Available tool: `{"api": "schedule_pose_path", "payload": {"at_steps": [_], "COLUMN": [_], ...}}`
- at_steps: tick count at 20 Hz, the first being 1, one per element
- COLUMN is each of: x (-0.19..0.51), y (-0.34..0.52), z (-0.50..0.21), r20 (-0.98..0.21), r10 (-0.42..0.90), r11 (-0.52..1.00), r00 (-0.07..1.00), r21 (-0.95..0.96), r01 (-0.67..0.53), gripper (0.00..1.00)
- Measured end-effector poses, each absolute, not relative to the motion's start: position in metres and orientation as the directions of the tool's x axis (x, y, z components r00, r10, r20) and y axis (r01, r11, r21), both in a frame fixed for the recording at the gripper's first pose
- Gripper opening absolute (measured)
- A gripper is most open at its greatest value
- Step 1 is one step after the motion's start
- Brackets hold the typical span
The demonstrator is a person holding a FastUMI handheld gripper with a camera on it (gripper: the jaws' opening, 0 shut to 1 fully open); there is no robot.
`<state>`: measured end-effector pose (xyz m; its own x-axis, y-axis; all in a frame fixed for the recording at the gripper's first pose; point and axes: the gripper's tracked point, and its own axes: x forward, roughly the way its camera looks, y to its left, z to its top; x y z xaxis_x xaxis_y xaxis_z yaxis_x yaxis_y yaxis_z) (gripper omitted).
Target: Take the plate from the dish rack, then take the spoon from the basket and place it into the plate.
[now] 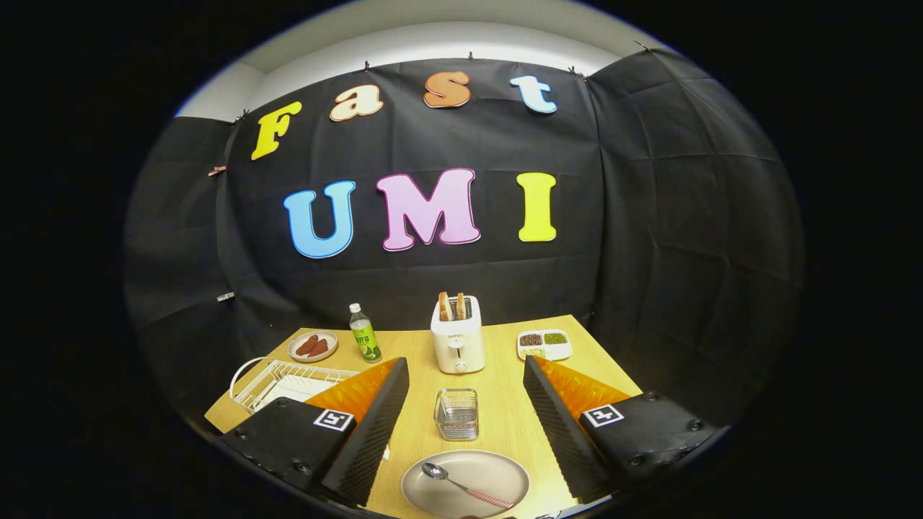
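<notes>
The gripper (465, 432) hangs above a light wooden table (505, 411) with its two fingers spread wide apart, holding nothing. Between them, nearest the camera, lies a round beige plate (497, 468) with a metal spoon (461, 485) resting in it, bowl to the left, red-and-white patterned handle to the right. Just beyond the plate stands a small wire mesh basket (456, 414). Farther on is a white toaster (458, 335) with two slices of toast in its slots. A white wire dish rack (285, 382) sits to the left, partly behind the left finger. Near the wall are a small plate of sausages (313, 346), a green-labelled bottle (365, 333) and a white divided dish of beans (544, 344).
</notes>
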<state>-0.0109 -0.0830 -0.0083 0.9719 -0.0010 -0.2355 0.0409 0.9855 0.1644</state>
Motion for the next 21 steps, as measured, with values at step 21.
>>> {"api": "schedule_pose_path", "payload": {"at_steps": [21], "x": [-0.008], "y": [-0.074], "z": [-0.032], "r20": [-0.274], "r10": [0.039], "r11": [0.983], "r00": [0.961], "r21": [0.182], "r01": [0.012], "gripper": [0.99]}}
